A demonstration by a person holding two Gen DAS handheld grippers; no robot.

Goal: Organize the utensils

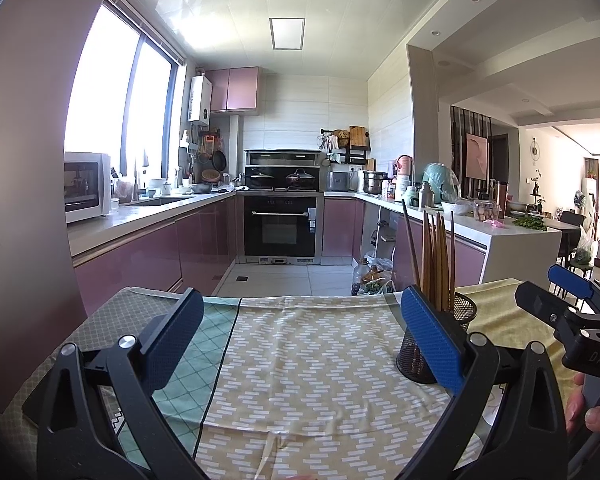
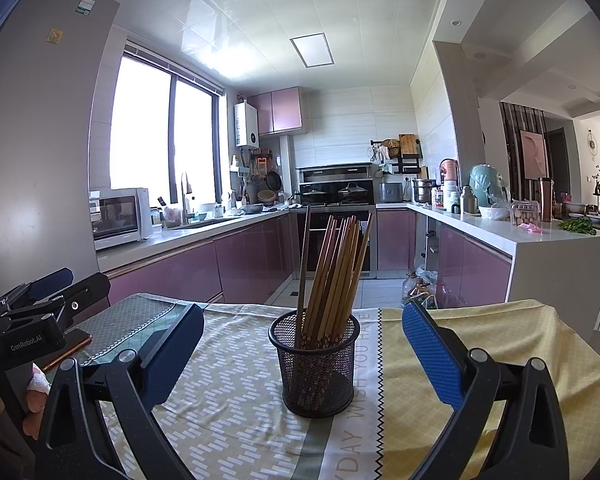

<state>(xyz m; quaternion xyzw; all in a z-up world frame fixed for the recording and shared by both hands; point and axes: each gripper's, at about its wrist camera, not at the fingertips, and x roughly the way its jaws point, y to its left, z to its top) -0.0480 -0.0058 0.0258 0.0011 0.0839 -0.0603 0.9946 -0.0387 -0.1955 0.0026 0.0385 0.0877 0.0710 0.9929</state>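
A black mesh holder (image 2: 318, 364) stands upright on the patterned tablecloth (image 2: 228, 400), holding several wooden chopsticks (image 2: 336, 268) that lean to the right. My right gripper (image 2: 300, 352) is open and empty, its jaws wide on either side of the holder, a little short of it. My left gripper (image 1: 300, 336) is open and empty over the cloth, left of the holder (image 1: 436, 344), which is partly hidden behind its right finger (image 1: 432, 336). The chopsticks (image 1: 436, 256) rise above that finger.
The table (image 1: 300, 360) sits at the near end of a kitchen with pink cabinets, an oven (image 1: 280, 232) and a counter (image 2: 540, 240) to the right. The right gripper shows at the right edge of the left wrist view (image 1: 572, 304). A phone (image 2: 66, 350) lies at the table's left.
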